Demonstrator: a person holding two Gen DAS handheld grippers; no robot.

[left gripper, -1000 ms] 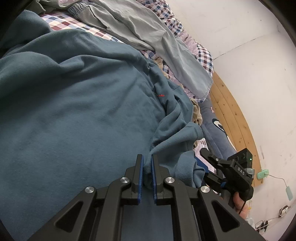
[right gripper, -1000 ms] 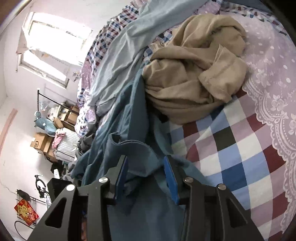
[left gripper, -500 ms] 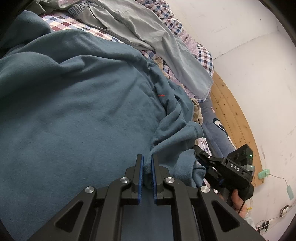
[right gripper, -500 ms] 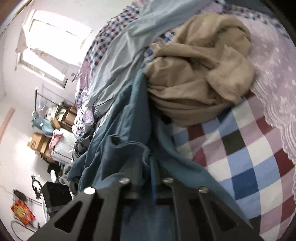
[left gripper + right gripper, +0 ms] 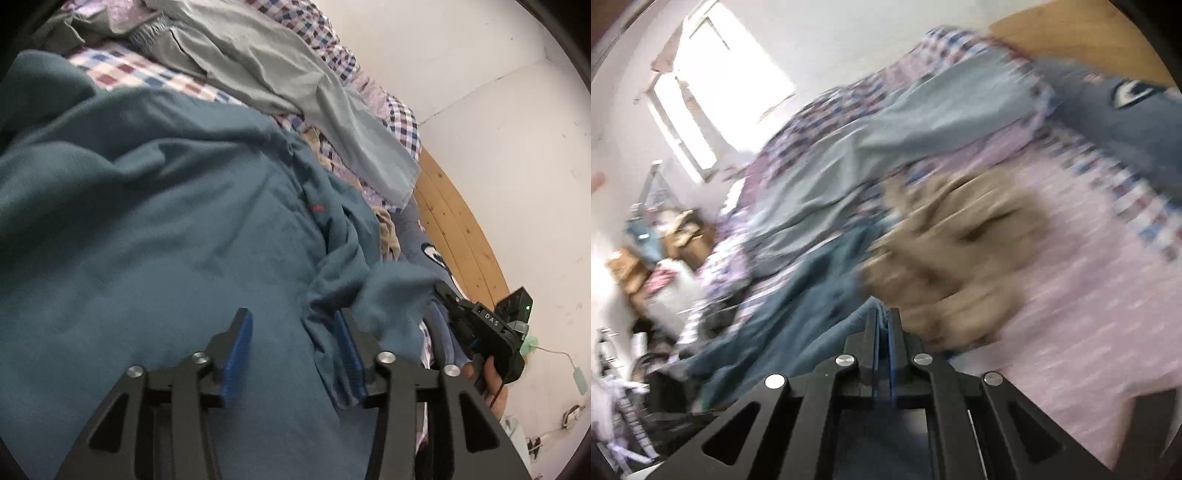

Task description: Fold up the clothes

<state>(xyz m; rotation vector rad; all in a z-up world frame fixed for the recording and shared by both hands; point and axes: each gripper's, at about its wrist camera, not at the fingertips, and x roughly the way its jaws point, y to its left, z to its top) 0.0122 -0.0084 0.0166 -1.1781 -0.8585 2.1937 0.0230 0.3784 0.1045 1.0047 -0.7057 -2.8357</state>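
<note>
Teal sweatshirt (image 5: 155,229) lies spread over most of the bed, filling the left wrist view from the left edge to the bunched folds at centre right; small red mark (image 5: 317,208) sits near a seam on it. Left gripper (image 5: 293,356) has its jaws spread wide, blue pads (image 5: 238,354) apart, flat teal cloth between them and a bunched fold lying against the inner face of the right-hand pad; nothing pinched. Right gripper (image 5: 882,341) has jaws pressed together on a thin edge of the same teal cloth (image 5: 798,295), which runs from the fingertips away to the left in the right wrist view. In the left wrist view that gripper (image 5: 448,301) shows at the right edge, held in a hand (image 5: 493,380), with a raised lump of teal fabric at its tip. Right wrist view is heavily motion-blurred, fine detail not readable. Tan garment (image 5: 960,251) lies crumpled just beyond the right gripper's tip, on pink lace-patterned bedding (image 5: 1089,314). Grey-blue trousers (image 5: 295,88) lie stretched across the checked sheet (image 5: 140,74) past the sweatshirt's far edge, their hem reaching toward the wooden bed frame (image 5: 454,229). Blue pillow with a printed mark (image 5: 1126,107) rests near that frame. White wall (image 5: 480,92) behind; bright window (image 5: 713,96) and cluttered boxes (image 5: 676,236) at the left of the right wrist view.
</note>
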